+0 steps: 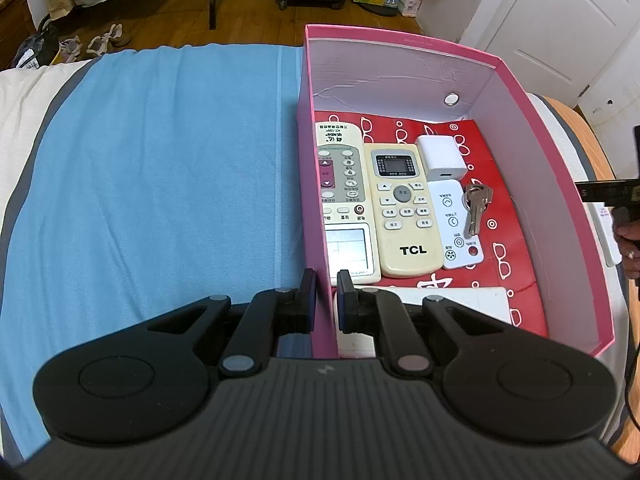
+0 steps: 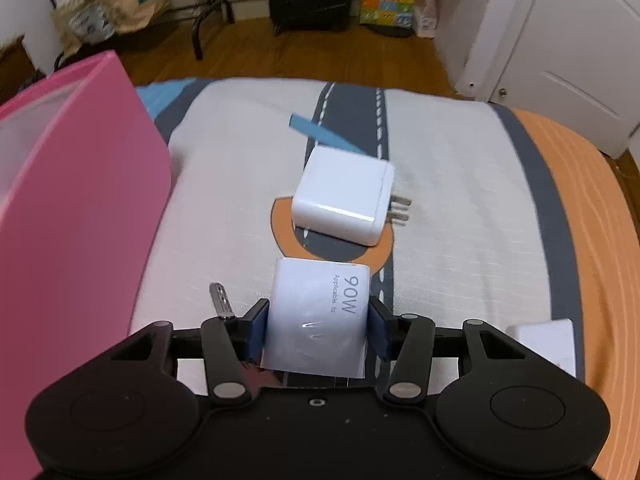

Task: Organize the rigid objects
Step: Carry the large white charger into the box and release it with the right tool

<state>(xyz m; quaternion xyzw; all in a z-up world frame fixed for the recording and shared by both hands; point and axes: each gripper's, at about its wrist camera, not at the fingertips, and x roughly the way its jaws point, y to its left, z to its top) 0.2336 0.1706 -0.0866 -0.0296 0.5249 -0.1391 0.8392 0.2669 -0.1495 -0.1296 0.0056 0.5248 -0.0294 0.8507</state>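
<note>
Right tool (image 2: 318,316) pinching 90W charger (image 2: 320,312); left tool (image 1: 326,294) clamped on pink box (image 1: 316,184) wall; second charger (image 2: 344,200) just ahead.

- The pink box (image 1: 560,200) stands on the bed; its tall walls block any sideways entry, so the top is the only way in.
- Along the box's left wall, three remotes (image 1: 404,208), a small white charger (image 1: 442,158) and keys (image 1: 476,204) fill the floor.
- The red floor toward the right wall (image 1: 516,184) lies bare.
- The blue towel (image 1: 160,180) left of the box is unobstructed.
- Right of the box, a white plug adapter (image 2: 340,196) and a key (image 2: 220,300) lie on the bedspread (image 2: 460,220); the cloth toward the bed's right edge is bare.
</note>
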